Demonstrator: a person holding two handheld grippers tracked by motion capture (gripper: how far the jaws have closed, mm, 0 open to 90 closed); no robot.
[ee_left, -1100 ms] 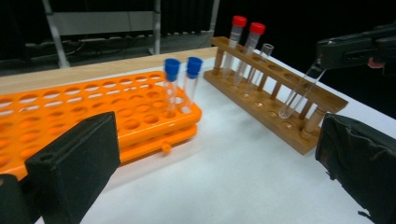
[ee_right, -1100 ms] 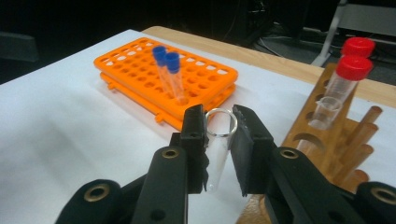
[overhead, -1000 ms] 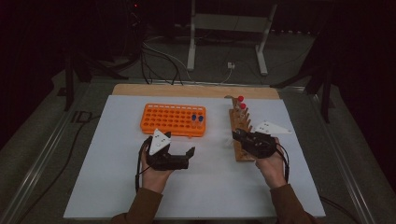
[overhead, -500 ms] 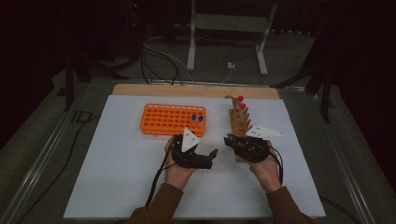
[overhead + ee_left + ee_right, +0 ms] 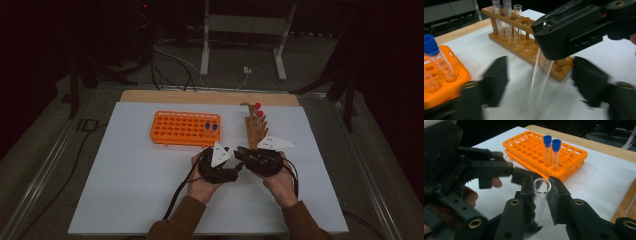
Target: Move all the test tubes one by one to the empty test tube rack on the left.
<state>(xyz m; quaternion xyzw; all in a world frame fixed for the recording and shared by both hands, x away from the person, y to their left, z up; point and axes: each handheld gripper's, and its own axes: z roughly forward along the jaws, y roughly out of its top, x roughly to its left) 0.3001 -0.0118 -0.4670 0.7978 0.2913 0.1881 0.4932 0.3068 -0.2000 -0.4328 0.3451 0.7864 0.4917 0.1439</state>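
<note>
A clear, uncapped test tube [image 5: 539,205] stands upright between the pads of my right gripper [image 5: 541,192], which is shut on it near its rim. In the left gripper view the tube [image 5: 540,77] hangs from the right gripper [image 5: 549,47], its round bottom just above the white mat. My left gripper [image 5: 541,82] has its jaws on either side of the tube; they have just been closing and are blurred, with gaps still showing on both sides. In the high view the left gripper [image 5: 236,172] and right gripper [image 5: 240,151] meet tip to tip at the mat's middle.
Behind the grippers a wooden rack [image 5: 256,131] holds red-capped tubes [image 5: 258,110]. An orange rack [image 5: 185,129] to its left carries two blue-capped tubes [image 5: 211,127]. The white mat [image 5: 125,190] lies on a table with a wooden far edge; cables trail off beyond it.
My left hand has moved right across the mat until its gripper meets the right one. The right gripper has shifted slightly left with the tube.
</note>
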